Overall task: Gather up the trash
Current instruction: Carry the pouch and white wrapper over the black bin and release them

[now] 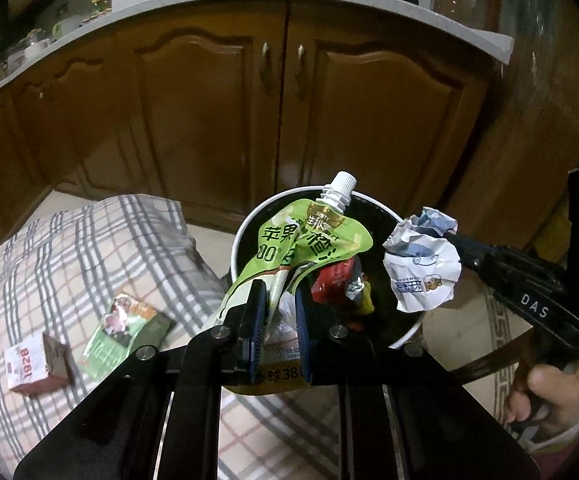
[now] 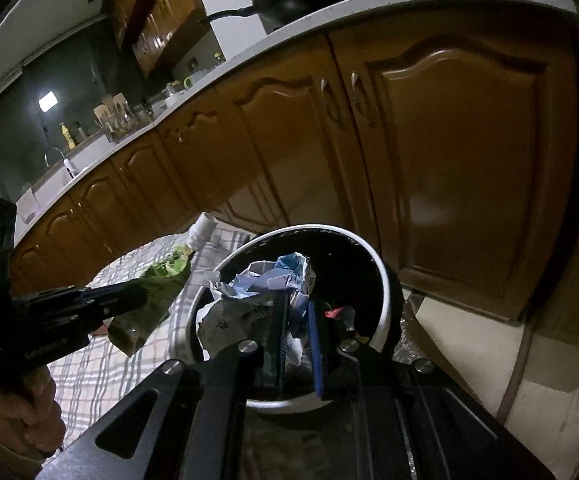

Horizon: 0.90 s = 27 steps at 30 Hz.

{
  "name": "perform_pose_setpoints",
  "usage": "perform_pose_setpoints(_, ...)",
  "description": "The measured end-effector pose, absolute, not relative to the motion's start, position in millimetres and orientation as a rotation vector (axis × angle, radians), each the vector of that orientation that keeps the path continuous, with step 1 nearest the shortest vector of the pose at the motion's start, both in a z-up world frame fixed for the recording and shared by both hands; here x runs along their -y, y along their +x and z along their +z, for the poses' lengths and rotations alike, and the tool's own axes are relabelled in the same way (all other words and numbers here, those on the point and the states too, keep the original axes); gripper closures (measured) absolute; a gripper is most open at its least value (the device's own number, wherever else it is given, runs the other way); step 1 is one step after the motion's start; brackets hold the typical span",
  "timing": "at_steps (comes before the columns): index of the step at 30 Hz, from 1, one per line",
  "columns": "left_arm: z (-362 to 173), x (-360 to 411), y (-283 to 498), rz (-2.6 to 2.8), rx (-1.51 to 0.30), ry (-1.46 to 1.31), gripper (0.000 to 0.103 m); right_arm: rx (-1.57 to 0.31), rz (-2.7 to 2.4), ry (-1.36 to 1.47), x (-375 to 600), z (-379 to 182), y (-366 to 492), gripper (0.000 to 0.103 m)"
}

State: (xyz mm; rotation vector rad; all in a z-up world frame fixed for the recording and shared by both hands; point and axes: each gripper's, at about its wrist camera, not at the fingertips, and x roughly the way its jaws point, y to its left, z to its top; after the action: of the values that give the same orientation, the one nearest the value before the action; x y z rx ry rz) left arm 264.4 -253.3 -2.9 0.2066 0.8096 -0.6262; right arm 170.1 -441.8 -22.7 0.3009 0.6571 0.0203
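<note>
My left gripper (image 1: 279,294) is shut on a green juice pouch (image 1: 309,240) with a white screw cap, held over the white-rimmed trash bin (image 1: 236,240). The bin, lined in black, holds red and yellow wrappers (image 1: 339,284). My right gripper (image 2: 297,306) is shut on a crumpled white and blue paper ball (image 2: 257,292), which hangs over the bin's rim (image 2: 383,300). In the left wrist view the same paper ball (image 1: 421,268) sits at the bin's right edge, pinched by the right gripper (image 1: 455,242). The right wrist view shows the pouch (image 2: 157,292) left of the bin, in the left gripper (image 2: 145,292).
A checked cloth (image 1: 49,264) covers the surface left of the bin, with a green packet (image 1: 125,326) and a small red and white carton (image 1: 29,364) on it. Brown kitchen cabinets (image 1: 289,120) stand close behind the bin. A hand (image 1: 545,392) holds the right gripper's handle.
</note>
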Motion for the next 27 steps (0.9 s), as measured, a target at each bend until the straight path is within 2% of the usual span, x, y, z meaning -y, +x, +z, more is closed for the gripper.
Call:
perform_pose_setpoints(22, -17, 284, 279, -0.638, -0.837, 0.269, 0.089, -0.713, 0.018, 0.261, 443, -30, 192, 0.093)
perform_pose_setpoints(27, -20, 284, 284, -0.636, -0.862, 0.249, 0.084, -0.74, 0.022, 0.257, 445, -34, 200, 0.083)
